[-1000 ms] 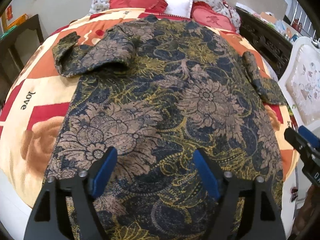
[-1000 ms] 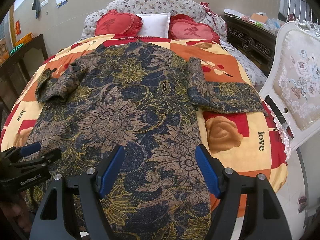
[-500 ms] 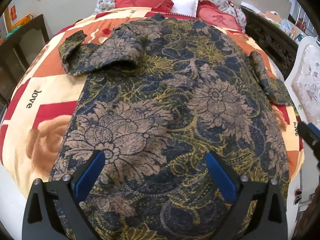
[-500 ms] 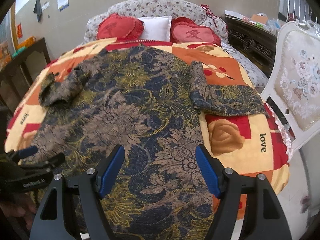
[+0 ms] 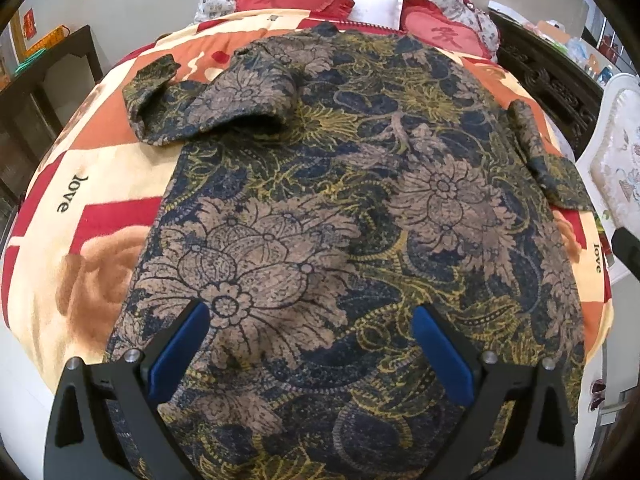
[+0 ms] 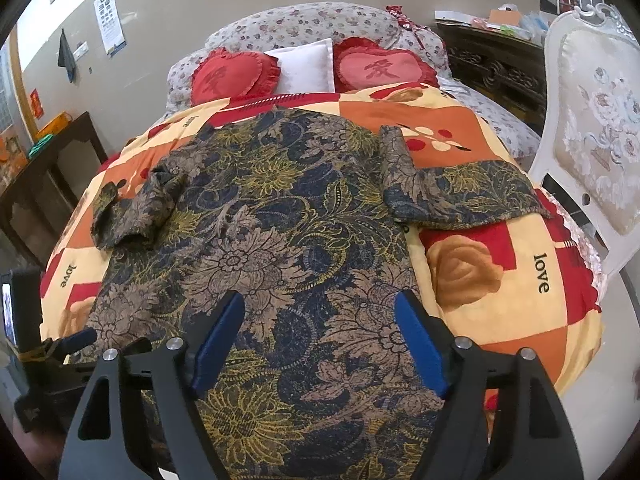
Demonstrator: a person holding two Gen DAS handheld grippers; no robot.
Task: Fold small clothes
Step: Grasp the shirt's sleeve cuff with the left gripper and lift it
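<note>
Garment [image 5: 340, 208] spread flat on the bed [image 5: 80, 184], collar at the far end by the heart cushions [image 6: 236, 74], hem at the near edge beneath my tools. It lies unfolded so that its full outline shows before any fold is made.

Left sleeve [image 5: 192, 108] bunched and doubled over on the far left; right sleeve [image 6: 460, 196] lying out across the quilt to the right. Neither is tucked in, so I judge folding has not begun.

Left tool [image 5: 306, 344], spread to its widest, hovers over the near hem with only printed cloth seen between its blue pads [image 5: 180, 348]; nothing is pinched. Right tool [image 6: 320, 336] is likewise above the near hem, its jaws opening, empty, with cloth below them.

Both tools point steeply down at the hem, probably because the near corners are the natural grasp points for a first fold toward the collar.

White chair [image 6: 592, 128] stands just beside the bed on the right.
</note>
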